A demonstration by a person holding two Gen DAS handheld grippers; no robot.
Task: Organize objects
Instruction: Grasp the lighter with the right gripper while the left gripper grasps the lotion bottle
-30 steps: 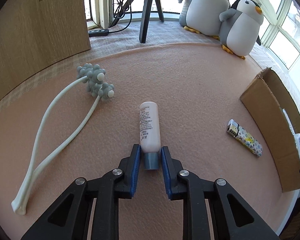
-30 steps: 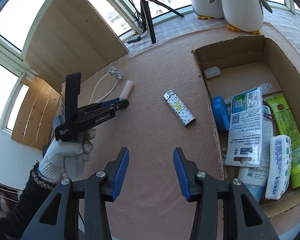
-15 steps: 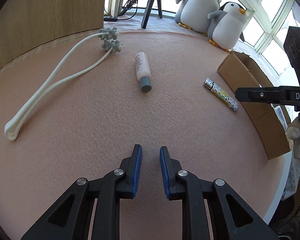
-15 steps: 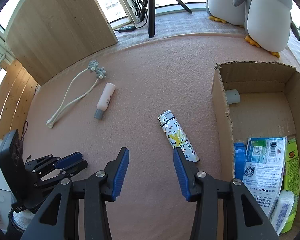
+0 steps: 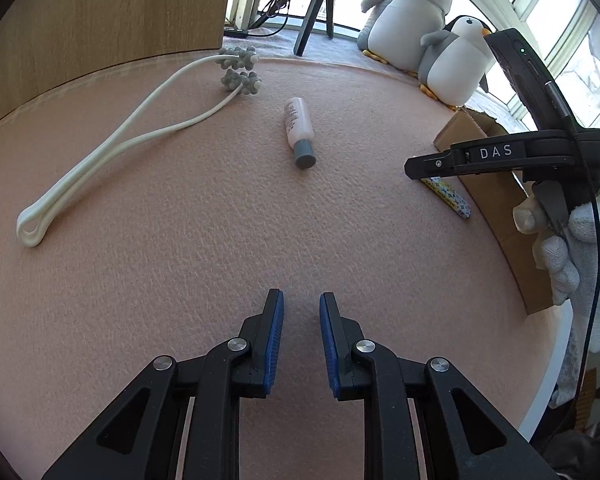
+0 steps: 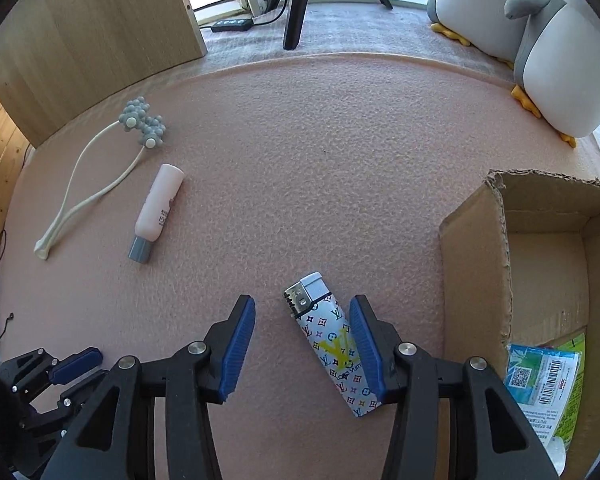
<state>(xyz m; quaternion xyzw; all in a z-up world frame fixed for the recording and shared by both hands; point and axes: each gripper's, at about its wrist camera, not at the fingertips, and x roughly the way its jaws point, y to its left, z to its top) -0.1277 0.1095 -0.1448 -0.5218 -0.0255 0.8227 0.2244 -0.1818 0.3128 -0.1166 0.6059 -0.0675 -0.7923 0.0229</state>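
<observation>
Lighter (image 6: 332, 344) between right gripper (image 6: 302, 322) fingers

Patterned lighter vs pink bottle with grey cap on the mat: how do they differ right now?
The white patterned lighter with a metal top lies between the open fingers of the right gripper; the pale pink bottle with a grey cap lies apart from both grippers. The lighter is flat-sided and multicoloured, the bottle round and plain. Both lie flat on the pink felt mat.
</observation>
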